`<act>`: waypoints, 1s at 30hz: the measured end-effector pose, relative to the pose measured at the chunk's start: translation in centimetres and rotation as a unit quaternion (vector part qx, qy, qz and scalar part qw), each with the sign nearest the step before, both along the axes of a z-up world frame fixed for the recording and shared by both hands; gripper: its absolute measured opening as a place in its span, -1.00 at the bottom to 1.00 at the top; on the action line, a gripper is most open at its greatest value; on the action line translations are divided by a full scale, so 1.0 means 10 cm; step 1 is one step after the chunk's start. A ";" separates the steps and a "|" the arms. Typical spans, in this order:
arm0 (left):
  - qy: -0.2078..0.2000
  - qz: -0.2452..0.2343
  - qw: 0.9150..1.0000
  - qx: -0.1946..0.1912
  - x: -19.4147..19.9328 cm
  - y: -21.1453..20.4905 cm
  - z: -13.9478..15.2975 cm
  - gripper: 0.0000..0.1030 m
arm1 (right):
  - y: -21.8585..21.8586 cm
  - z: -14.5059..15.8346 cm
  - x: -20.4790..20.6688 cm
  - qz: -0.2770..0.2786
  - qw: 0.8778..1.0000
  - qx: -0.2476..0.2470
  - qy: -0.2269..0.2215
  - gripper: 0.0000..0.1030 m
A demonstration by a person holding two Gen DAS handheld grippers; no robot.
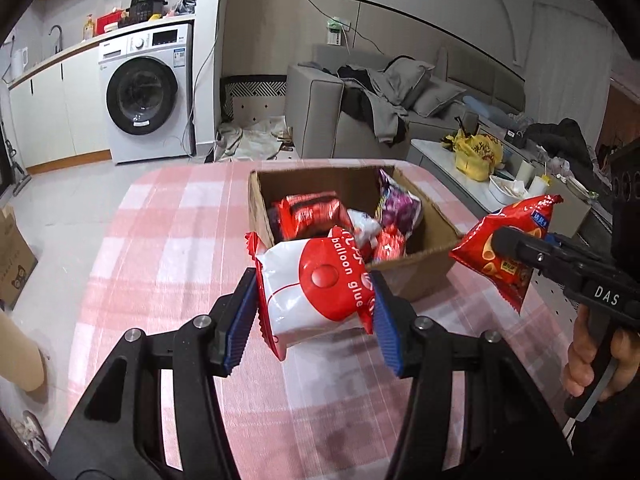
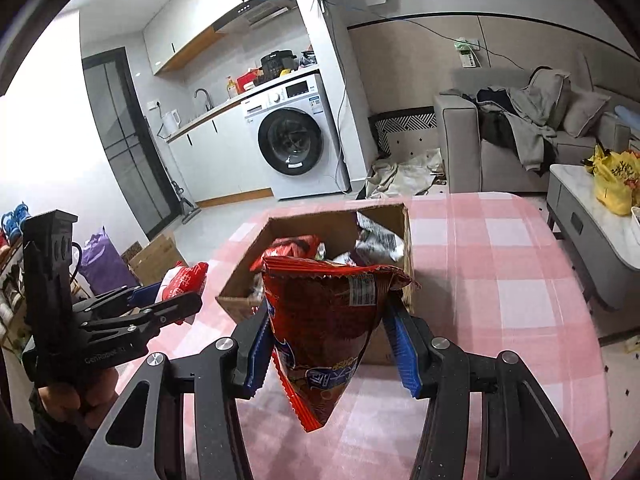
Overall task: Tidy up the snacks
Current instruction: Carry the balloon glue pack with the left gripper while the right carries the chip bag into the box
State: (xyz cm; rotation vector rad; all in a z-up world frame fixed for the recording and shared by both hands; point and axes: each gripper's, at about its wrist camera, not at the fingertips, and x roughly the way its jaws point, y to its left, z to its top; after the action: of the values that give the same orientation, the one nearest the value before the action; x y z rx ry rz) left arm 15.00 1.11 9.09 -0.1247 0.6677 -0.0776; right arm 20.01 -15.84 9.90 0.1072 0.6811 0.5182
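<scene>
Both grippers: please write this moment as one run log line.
left gripper: shut on white bag | right gripper: shut on red bag | both bags off the table | box: holds snacks

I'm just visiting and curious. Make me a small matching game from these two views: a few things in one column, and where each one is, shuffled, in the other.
Things:
1. white and red packet
2. dark red snack bag
3. cardboard box
4. yellow bag

Places:
A. on the pink checked tablecloth, with snacks inside
B. on the low white table beside the sofa
C. pinched in the left gripper
D. pinched in the right gripper

Pairs: 1-C, 2-D, 3-A, 4-B
</scene>
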 end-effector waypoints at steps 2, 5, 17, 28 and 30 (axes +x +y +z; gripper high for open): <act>-0.003 0.002 1.000 -0.001 0.05 0.03 0.05 -0.01 | 0.03 0.02 0.05 -0.001 1.000 -0.004 -0.003 0.02; -0.005 0.003 1.000 -0.001 0.14 0.02 0.09 -0.01 | 0.07 0.04 0.14 0.001 1.000 -0.005 -0.006 0.02; -0.014 -0.004 1.000 -0.002 0.61 -0.04 0.15 -0.01 | 0.19 0.09 0.53 -0.011 1.000 0.009 -0.015 0.02; -0.004 -0.014 1.000 0.007 1.05 -0.15 -0.04 -0.01 | 0.31 -0.09 0.81 -0.007 0.999 0.005 -0.032 0.02; -0.003 -0.017 1.000 0.009 1.11 -0.17 -0.09 -0.01 | 0.35 -0.14 0.84 -0.004 1.000 -0.002 -0.029 0.02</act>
State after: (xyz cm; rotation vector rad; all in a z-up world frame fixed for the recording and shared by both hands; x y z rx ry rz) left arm 26.13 -0.55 8.20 -0.0950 0.6654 -0.1047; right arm 28.37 -12.38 8.47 0.0911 0.6240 0.5100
